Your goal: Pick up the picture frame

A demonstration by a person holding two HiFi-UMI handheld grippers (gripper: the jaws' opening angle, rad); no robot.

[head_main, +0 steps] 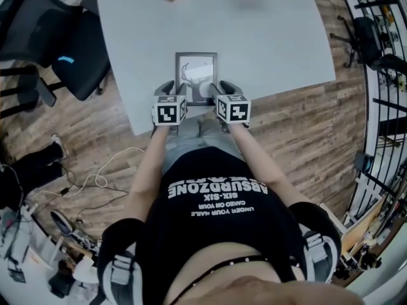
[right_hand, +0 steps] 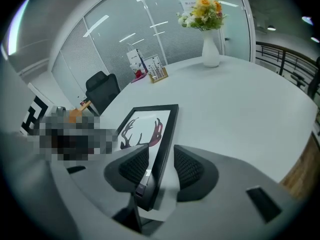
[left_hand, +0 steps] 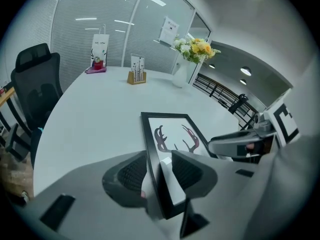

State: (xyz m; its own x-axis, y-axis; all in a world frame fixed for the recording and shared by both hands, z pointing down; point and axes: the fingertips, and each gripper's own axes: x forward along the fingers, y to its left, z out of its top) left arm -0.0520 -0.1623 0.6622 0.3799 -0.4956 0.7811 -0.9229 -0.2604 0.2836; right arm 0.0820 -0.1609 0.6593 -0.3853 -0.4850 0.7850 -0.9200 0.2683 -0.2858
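A black picture frame (head_main: 196, 75) with an antler print lies flat on the grey table (head_main: 267, 37), close to its near edge. My left gripper (head_main: 168, 89) straddles the frame's left rail near the bottom corner. In the left gripper view that rail (left_hand: 150, 139) runs between the two pads, and the left gripper (left_hand: 160, 170) is open with gaps on both sides. My right gripper (head_main: 226, 89) straddles the right rail in the same way. In the right gripper view the picture frame (right_hand: 150, 124) passes between the spread pads of the right gripper (right_hand: 161, 166), which is open.
A vase of flowers (left_hand: 187, 59) (right_hand: 210, 41), a small wooden card holder (left_hand: 136, 77) and a paper bag (left_hand: 99, 51) stand at the table's far side. Black office chairs (head_main: 70, 49) are at the left. Cables lie on the wood floor (head_main: 95, 180).
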